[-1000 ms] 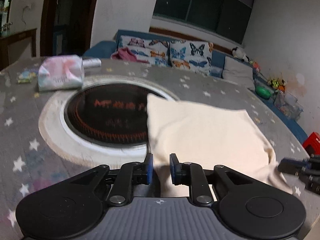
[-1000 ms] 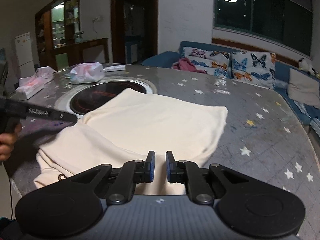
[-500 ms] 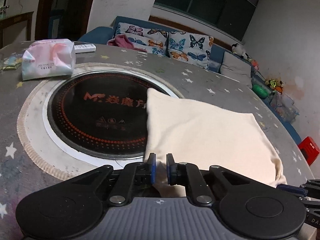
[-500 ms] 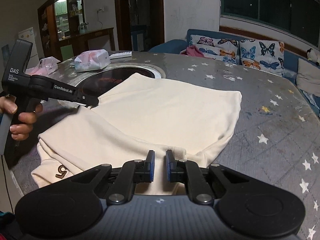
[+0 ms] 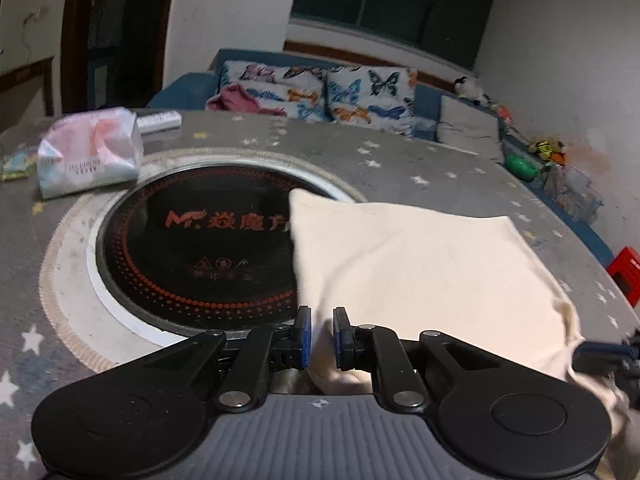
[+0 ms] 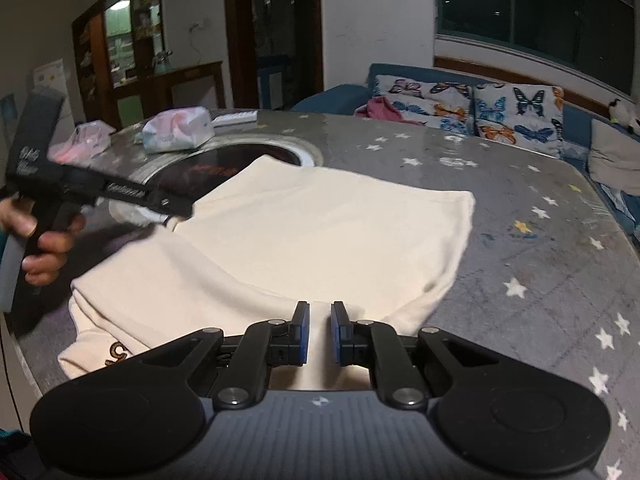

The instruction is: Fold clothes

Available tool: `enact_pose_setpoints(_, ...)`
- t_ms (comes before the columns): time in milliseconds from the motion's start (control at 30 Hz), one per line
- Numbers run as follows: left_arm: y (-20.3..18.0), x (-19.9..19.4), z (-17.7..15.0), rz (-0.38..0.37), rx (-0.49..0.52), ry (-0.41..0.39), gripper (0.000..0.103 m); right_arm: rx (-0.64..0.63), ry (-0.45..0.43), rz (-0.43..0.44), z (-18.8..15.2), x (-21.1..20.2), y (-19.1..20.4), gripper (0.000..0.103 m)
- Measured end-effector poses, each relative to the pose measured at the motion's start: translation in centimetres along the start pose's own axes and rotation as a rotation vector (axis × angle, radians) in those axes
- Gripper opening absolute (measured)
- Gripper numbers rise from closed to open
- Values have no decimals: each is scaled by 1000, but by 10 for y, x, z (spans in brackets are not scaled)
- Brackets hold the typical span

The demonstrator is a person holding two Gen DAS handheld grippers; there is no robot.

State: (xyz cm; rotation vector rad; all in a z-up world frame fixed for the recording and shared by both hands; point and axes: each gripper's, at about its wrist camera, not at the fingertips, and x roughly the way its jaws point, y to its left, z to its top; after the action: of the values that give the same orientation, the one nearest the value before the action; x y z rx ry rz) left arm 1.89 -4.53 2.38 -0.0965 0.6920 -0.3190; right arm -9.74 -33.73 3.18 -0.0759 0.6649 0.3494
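Note:
A cream garment (image 6: 320,232) lies on the grey star-patterned table (image 6: 520,208), its upper layer folded over a lower one that carries a dark printed mark (image 6: 116,354). My right gripper (image 6: 320,332) is shut on the garment's near edge, cloth pinched between its blue pads. My left gripper (image 5: 322,336) is shut on the garment (image 5: 420,264) at its near left corner, by the round cooktop. In the right wrist view a hand (image 6: 44,252) holds that left gripper (image 6: 176,216) against the cloth's left edge. The right gripper's black body (image 5: 604,358) shows at the far right of the left wrist view.
A black round cooktop (image 5: 200,240) is set into the table under the garment's far left corner. A tissue pack (image 5: 88,152) and a remote (image 5: 158,122) lie behind it, another pack (image 6: 86,142) further left. A sofa with butterfly cushions (image 6: 480,116) stands beyond the table.
The left gripper's jaws narrowed onto the cloth edge. In the right wrist view it came in from the left, with the hand, to the garment's left edge. The right gripper kept its grip.

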Motion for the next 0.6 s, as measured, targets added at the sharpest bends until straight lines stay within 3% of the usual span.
enact_pose_setpoints(200,-31,-47,-18,-120,159,-27,16,-25,30,-13,-8,-5,1,10)
enact_pose_setpoints(300,-47,-69,-36,-175,268,-19,26,-50,19,1,-10,-17,6,10)
enact_pose_setpoints(600,-66,-107,-82,-187,544,9,38,-141,51,30,-25,-33,19,14)
